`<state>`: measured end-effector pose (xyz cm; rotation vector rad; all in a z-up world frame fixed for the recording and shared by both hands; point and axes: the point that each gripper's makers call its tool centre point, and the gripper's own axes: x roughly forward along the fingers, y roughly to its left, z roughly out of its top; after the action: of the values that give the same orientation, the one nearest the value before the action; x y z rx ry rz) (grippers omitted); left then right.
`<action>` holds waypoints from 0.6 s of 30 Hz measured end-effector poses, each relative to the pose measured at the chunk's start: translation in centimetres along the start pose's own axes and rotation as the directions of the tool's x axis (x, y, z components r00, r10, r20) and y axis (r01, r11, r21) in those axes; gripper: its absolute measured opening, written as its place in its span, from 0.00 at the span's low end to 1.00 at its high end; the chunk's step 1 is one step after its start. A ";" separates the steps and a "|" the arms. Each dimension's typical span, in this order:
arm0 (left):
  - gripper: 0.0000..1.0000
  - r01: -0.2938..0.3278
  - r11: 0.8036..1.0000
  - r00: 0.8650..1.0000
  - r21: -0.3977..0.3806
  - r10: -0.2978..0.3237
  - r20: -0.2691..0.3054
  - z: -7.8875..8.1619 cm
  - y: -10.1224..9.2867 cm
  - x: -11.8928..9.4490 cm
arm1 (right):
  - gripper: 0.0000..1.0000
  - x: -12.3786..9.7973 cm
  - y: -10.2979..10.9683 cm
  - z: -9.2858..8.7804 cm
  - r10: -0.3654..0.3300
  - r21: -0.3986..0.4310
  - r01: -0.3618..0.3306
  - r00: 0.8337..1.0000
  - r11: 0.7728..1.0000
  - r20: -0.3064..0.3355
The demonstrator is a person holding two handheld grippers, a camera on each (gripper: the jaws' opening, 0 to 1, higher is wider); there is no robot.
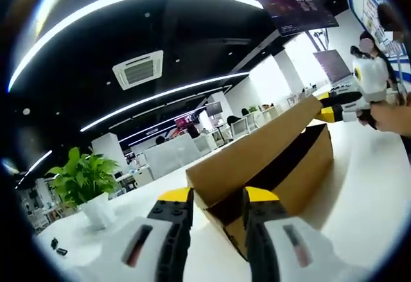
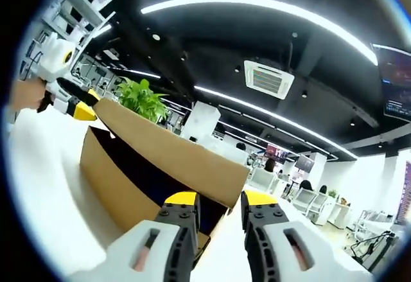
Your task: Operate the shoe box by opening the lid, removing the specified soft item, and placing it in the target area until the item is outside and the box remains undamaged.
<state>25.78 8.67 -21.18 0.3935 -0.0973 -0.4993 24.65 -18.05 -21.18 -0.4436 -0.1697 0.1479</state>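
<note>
A brown cardboard shoe box [image 1: 305, 173] stands on a white table, its lid [image 1: 257, 144] tilted up over a dark gap. My left gripper [image 1: 218, 198] holds the lid's near end between its yellow-tipped jaws. At the far end of the lid is my right gripper [image 1: 331, 105], held by a hand. In the right gripper view the same lid [image 2: 167, 147] runs from my right gripper [image 2: 221, 198] up to the left gripper [image 2: 80, 108]. The box body [image 2: 109, 182] sits below. The inside of the box is dark and its contents are hidden.
The white table [image 1: 366, 198] spreads around the box. A potted green plant [image 1: 83, 179] stands at one end of it, with small dark objects [image 1: 58, 246] beside it. Office desks, chairs and people fill the background. A hand [image 2: 26, 92] grips the left gripper.
</note>
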 end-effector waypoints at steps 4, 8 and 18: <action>0.31 -0.001 1.000 1.000 0.003 0.001 0.002 0.1 0.0 0.0 | 0.22 0.2 -0.3 0.2 -0.033 -0.023 0.033 0.999 0.999 0.004; 0.32 -0.001 1.000 1.000 0.007 0.001 0.004 0.2 0.0 0.0 | 0.21 0.2 -0.4 0.2 -0.043 -0.038 0.042 0.999 0.998 -0.012; 0.31 0.002 1.000 1.000 0.009 -0.003 0.010 0.5 0.1 0.0 | 0.14 0.4 -0.9 -0.1 -0.052 0.019 0.052 0.998 0.998 -0.021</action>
<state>25.77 8.57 -20.63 0.4002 -0.1084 -0.5033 25.10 -18.79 -20.83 -0.4205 -0.1597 0.0937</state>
